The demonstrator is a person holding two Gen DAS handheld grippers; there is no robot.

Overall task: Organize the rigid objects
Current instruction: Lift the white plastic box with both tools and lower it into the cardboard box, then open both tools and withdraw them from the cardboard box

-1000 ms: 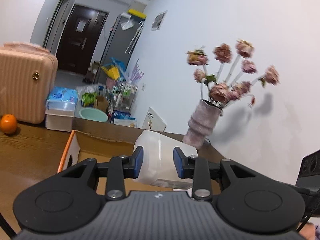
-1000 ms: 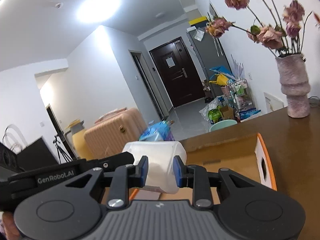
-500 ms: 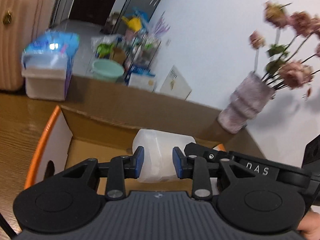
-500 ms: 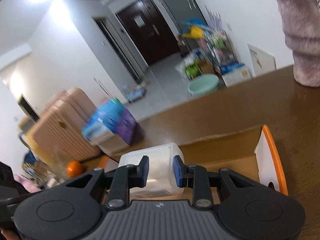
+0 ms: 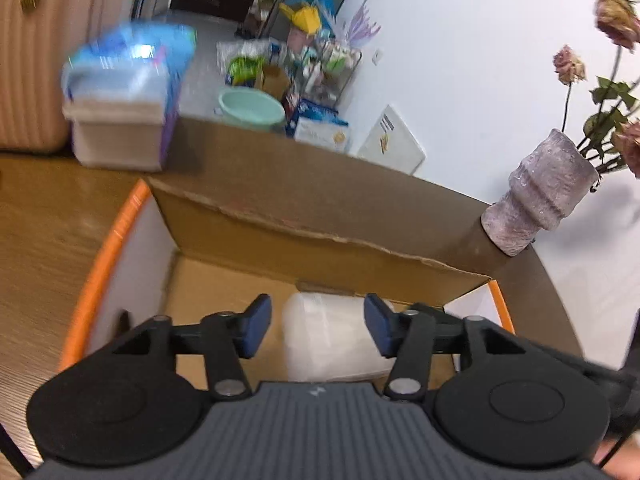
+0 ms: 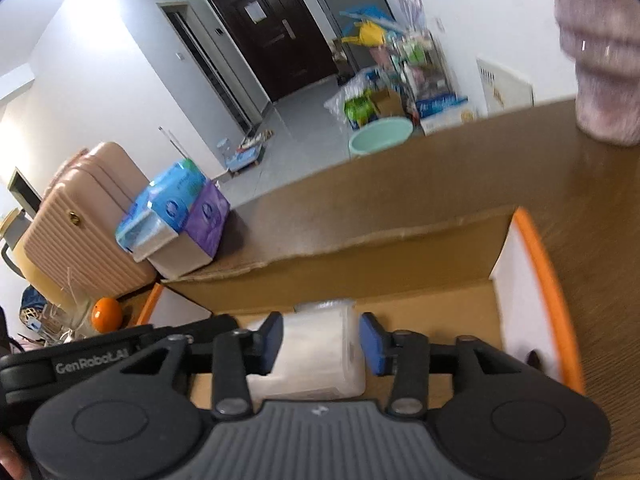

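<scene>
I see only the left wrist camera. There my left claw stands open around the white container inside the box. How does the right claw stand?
Observer: The right claw has just been opening. The white container is between its pads, but they do not seem to press on it.
Operator: Good. Does anything lie outside my view, further to the left?
Observer: Yes, an orange lies just beyond the left end of the cardboard box.
</scene>
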